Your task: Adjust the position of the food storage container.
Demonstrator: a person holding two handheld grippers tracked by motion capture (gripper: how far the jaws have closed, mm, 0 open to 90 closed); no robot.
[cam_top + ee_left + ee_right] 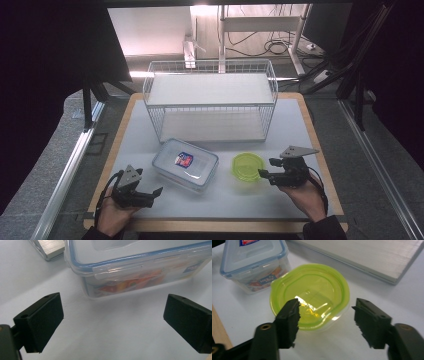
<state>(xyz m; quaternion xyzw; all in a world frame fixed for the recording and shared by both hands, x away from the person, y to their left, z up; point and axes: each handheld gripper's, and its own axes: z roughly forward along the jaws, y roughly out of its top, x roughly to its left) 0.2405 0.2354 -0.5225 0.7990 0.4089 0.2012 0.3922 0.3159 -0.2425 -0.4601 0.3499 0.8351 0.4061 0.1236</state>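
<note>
While I watch from the high view, the left gripper [156, 193] sits at about 7 o'clock on the table [300, 120], jaws apart and holding nothing. The clear lidded box [185, 164] lies just beyond it toward 1 o'clock, its long axis running 10 to 4. The right gripper [264, 168] is at 5 o'clock, its tips right at the 3 o'clock edge of the green lidded bowl [248, 166]. A wire basket [210, 100] stands well back at 12 o'clock.

Left gripper view: 2 black pads [42, 321] stand wide, bare table between them. The clear box [140, 270] is ahead at 12 o'clock, near but apart, its clasped long side facing the jaws.

Right gripper view: the jaws are partly closed, with a gap left between the pads. The green bowl [312, 293] is ahead and slightly toward 11 o'clock. The left pad [288, 320] overlaps the bowl's near rim in the picture; the other pad stands off past its 4 o'clock side. I cannot tell whether the left pad touches the lid. The 2 pads don't pinch it, so I read no grip. The clear box [253, 262] sits at 10 o'clock, just beside the bowl.

My judgement: the right hand is the nearer to the bowl. The bowl is round, so no axis matters; the jaws need to shift toward 11 o'clock to straddle the rim.
</note>
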